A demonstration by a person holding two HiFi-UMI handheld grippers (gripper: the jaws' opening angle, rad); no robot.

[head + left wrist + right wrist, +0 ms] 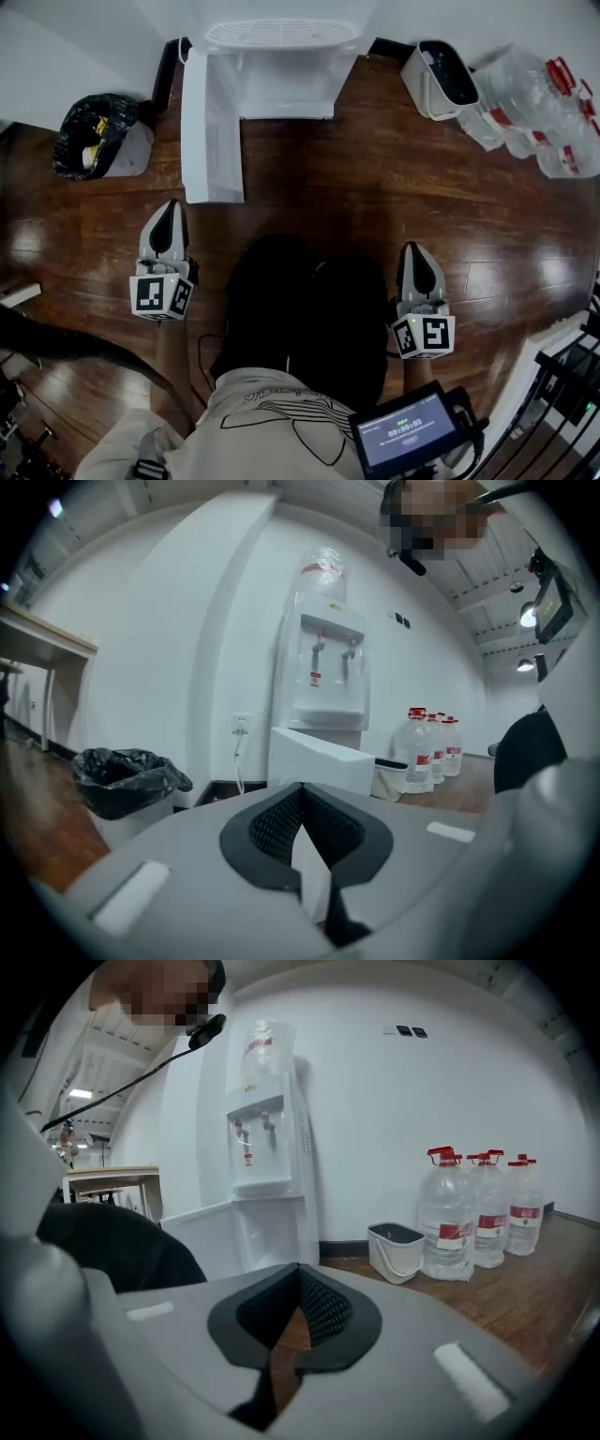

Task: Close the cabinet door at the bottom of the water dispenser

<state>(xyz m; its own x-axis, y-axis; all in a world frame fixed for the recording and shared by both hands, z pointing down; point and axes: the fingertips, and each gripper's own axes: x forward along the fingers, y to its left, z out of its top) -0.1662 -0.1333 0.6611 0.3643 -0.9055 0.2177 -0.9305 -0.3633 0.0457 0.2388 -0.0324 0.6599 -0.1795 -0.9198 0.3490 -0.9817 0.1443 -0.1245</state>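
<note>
A white floor-standing water dispenser (281, 66) stands against the wall on the dark wooden floor (375, 187), its white cabinet door (211, 131) jutting forward from its left side. Left of the door sits a black-bagged bin (98, 136). Right of the dispenser come a white plastic pail (441, 80), then clear plastic water bottles (534, 112). The left hand-held gripper (169, 214) is just before the door's end, the right hand-held gripper (413, 253) well off to the right.

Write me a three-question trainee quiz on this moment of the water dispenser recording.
1. True or false: the cabinet door of the water dispenser is already shut.
2. In the head view, what stands between the dispenser and the water bottles? A) white bucket B) stool C) mop
3. What do the left gripper and right gripper hold?
Key: 1 false, it stands open; 2 A; 3 nothing, both shut and empty.
</note>
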